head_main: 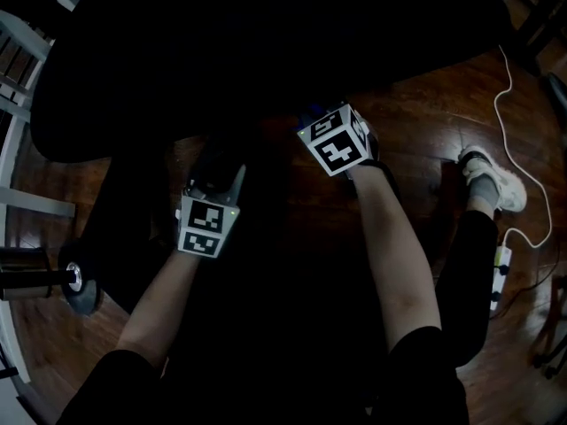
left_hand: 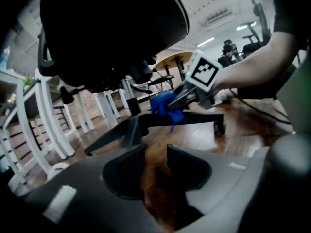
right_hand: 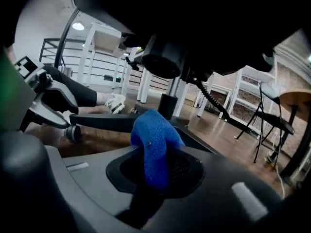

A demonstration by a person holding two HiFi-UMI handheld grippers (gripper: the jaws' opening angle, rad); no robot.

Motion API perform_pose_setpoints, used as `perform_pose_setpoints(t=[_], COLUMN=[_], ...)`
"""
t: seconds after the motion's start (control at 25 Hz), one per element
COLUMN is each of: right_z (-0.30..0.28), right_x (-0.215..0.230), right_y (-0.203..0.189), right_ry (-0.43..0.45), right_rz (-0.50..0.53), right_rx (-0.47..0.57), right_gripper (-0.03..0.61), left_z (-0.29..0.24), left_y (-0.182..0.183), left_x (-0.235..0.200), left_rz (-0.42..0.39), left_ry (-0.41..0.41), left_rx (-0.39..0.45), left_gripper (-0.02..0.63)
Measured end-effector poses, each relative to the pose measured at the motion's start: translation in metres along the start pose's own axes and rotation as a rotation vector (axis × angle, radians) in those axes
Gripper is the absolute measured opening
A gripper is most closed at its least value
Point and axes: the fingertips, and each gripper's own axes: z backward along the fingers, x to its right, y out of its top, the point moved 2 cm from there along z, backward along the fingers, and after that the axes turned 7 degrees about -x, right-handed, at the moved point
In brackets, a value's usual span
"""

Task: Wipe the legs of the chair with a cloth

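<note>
Right gripper view: blue cloth (right_hand: 150, 140) is pinched in jaws of right gripper (right_hand: 154, 171), held at chair leg (right_hand: 104, 122) nr hub for wiping. Left gripper (left_hand: 154, 164) is seen half-open, empty, set aside.

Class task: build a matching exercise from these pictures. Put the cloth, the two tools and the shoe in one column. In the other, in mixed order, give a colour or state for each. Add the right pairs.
Column 1
1. cloth
2. left tool
3. right tool
4. shoe

Column 2
A. white
B. shut on the cloth
C. blue
D. open, nothing between its jaws

Pairs: 1-C; 2-D; 3-B; 4-A
</note>
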Motion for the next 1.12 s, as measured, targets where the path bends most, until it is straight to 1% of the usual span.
perform_pose_setpoints(t=[0.08, 0.12, 0.2, 0.24, 0.36, 0.48, 0.6, 0.72, 0.88, 1.04, 1.12], right_z=[-0.006, -0.005, 0.004, 0.011, 0.029, 0.046, 0.064, 0.082, 0.101, 0.106, 0.108], right_x=[-0.004, -0.004, -0.005, -0.006, -0.014, -0.023, -0.026, -0.026, -0.023, -0.018, -0.012], right_y=[-0.003, -0.006, -0.016, -0.023, -0.043, -0.060, -0.083, -0.104, -0.120, -0.133, -0.131], right_ry=[-0.007, 0.004, 0.053, 0.078, 0.132, 0.183, 0.237, 0.309, 0.391, 0.466, 0.507], right_rz=[0.027, 0.011, -0.045, -0.059, -0.042, -0.002, 0.005, -0.057, -0.117, -0.273, -0.301], right_rx=[-0.038, -0.049, -0.057, -0.058, -0.054, -0.057, -0.058, -0.038, -0.002, 0.046, 0.074], right_gripper=[0.078, 0.077, 0.077, 0.077, 0.077, 0.077, 0.077, 0.077, 0.077, 0.078, 0.078], left_z=[-0.006, -0.009, -0.016, -0.018, -0.022, -0.026, -0.030, -0.036, -0.040, -0.042, -0.041], left_y=[0.005, 0.006, 0.007, 0.010, 0.015, 0.017, 0.018, 0.018, 0.023, 0.036, 0.042], left_x=[0.035, 0.048, 0.069, 0.077, 0.093, 0.103, 0.108, 0.112, 0.118, 0.119, 0.125], left_rz=[0.077, 0.123, 0.190, 0.205, 0.205, 0.193, 0.219, 0.242, 0.273, 0.233, 0.226], left_ry=[-0.124, -0.177, -0.247, -0.266, -0.293, -0.299, -0.300, -0.308, -0.334, -0.378, -0.384], left_rx=[0.023, 0.029, 0.036, 0.037, 0.032, 0.016, 0.004, -0.005, -0.002, -0.005, 0.000], left_gripper=[0.143, 0.143, 0.143, 0.143, 0.143, 0.143, 0.143, 0.143, 0.143, 0.143, 0.143])
